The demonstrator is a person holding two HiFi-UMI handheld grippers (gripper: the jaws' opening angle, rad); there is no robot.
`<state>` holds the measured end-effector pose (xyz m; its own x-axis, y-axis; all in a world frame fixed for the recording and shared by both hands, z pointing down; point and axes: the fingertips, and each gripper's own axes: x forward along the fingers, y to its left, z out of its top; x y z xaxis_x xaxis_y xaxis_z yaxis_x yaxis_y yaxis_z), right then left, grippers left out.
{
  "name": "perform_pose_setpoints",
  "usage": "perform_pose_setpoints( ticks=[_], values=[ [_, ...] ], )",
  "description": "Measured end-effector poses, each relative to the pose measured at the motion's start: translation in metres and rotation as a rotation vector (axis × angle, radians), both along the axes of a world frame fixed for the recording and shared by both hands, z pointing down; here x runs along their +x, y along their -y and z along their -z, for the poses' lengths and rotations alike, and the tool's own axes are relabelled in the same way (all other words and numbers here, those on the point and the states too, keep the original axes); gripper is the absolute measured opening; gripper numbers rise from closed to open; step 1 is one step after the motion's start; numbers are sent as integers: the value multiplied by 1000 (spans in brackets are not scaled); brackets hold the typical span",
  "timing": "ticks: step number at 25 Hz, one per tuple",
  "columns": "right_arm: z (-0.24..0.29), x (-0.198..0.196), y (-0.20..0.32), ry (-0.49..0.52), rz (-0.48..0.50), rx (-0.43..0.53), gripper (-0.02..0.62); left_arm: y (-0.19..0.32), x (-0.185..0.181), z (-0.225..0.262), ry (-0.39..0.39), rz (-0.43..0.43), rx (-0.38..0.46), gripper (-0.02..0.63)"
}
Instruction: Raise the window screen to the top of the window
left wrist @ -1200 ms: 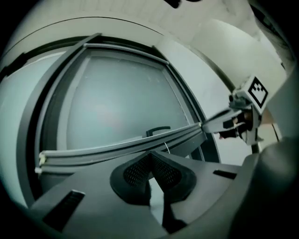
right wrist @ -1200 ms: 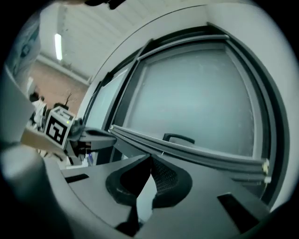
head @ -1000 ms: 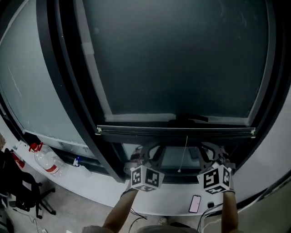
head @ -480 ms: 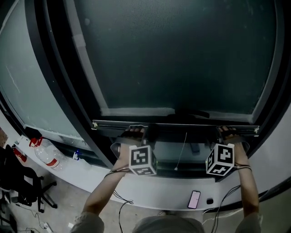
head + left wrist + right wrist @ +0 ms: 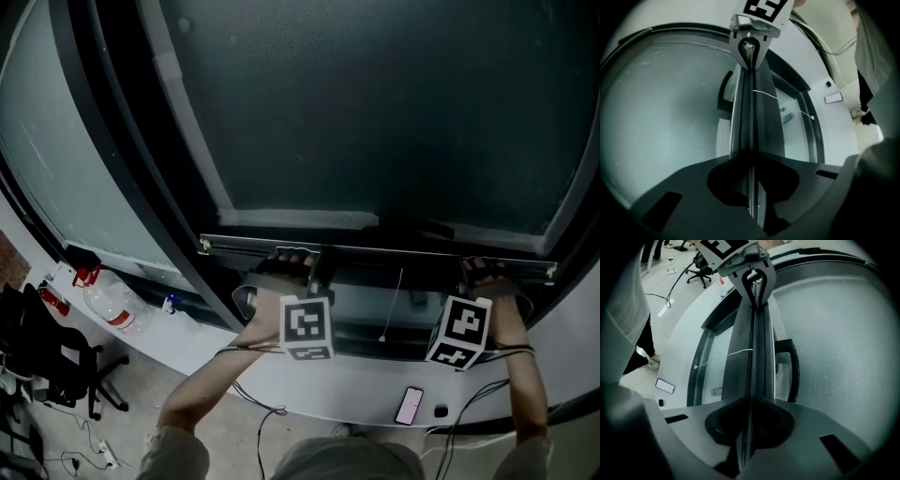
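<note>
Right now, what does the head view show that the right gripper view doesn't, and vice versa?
Head view only: the water bottle at lower left. Right gripper view only: the right tongs shut on the screen's bottom bar, and the weave of the mesh. Both: that bar, the pull cord, the phone and the left tongs clamped on the bar.

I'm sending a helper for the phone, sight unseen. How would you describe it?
Below the dark window screen runs a white sill. Toward its right end lies the phone, a flat slab with a pale pinkish face, larger than the small black object beside it.
</note>
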<state>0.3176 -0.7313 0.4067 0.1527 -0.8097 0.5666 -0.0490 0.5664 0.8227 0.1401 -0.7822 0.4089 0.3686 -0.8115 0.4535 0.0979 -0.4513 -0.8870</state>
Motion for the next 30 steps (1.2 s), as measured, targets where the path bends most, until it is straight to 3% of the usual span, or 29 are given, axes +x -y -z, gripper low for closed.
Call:
perform_pose_setpoints(
  ticks=[1,4,8,13,16,18,20,24,30],
  values=[
    [0,-1,0,-4,-6,-12,26,0,0,-2,45,12,1,24],
    [0,-2,-1,26,-13,-53,25,0,0,-6,134,44,-58,25],
    [0,-3,0,62,-15,-118,23,2,0,-7,103,26,-244,21],
    [1,-6,0,143,-11,-354,20,1,-1,-10,124,-11,-418,18],
    [-1,-7,-3,166,-17,-450,18,-3,-3,-11,71,-42,-559,17],
    [-1,-7,-4,199,-13,-465,17,-4,-2,-11,35,-60,-605,17],
    [0,-6,-3,231,-4,-427,17,-3,-1,-11,17,-61,-585,17],
    [5,-4,-4,200,35,-255,18,-2,-1,-5,22,-34,-464,18],
    [73,-1,5,128,65,-14,18,7,0,64,-25,-31,-264,18]
  ],
)
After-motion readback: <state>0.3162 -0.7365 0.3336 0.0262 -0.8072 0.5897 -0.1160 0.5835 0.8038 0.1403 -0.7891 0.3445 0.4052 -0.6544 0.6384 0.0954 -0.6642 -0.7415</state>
